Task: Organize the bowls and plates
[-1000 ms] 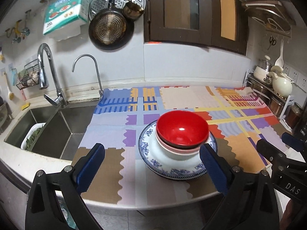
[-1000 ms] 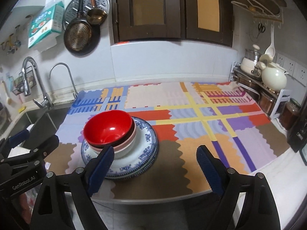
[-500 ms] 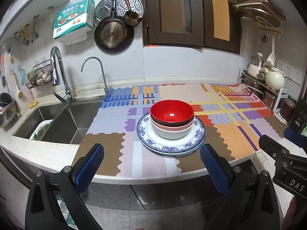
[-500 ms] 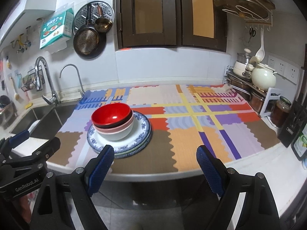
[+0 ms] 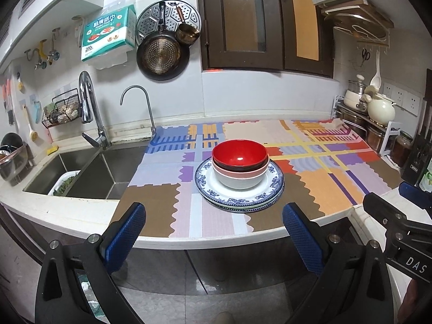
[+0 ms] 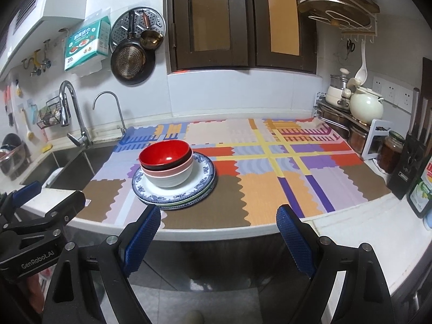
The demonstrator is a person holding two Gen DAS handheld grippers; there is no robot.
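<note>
Plainly, from the left wrist view, both hands have drawn back from the worktop (image 5: 81, 216): a second ago the stack filled the space just ahead of the claw, and now it sits farther off, with the worktop's front edge and the floor below in sight. The left claw (image 5: 214, 232) hangs off the edge with its blue pads wide apart and nothing between them. The red bowl (image 5: 239, 155) is nested on top of a pink bowl (image 5: 237, 172) and a white bowl (image 5: 239, 182), and all three stand on the blue-patterned plate (image 5: 216, 191), which lies on further plates. The stack rests on the patchwork mat (image 5: 324, 189), right of the sink (image 5: 89, 172). The right claw's tip shows at the right border.

From the right wrist view the same retreat shows. The right claw (image 6: 217, 230) also stands wide apart and empty, off the worktop edge (image 6: 216, 233). The bowls (image 6: 167, 162) sit on the plates (image 6: 199, 186) ahead and to its left, well apart from its pads, and the left claw (image 6: 27, 194) shows at the left border.

I judge the stacking done: everything is gathered in one neat pile, nothing is loose on the mat, and backing away with both claws empty looks like the finish.
</note>
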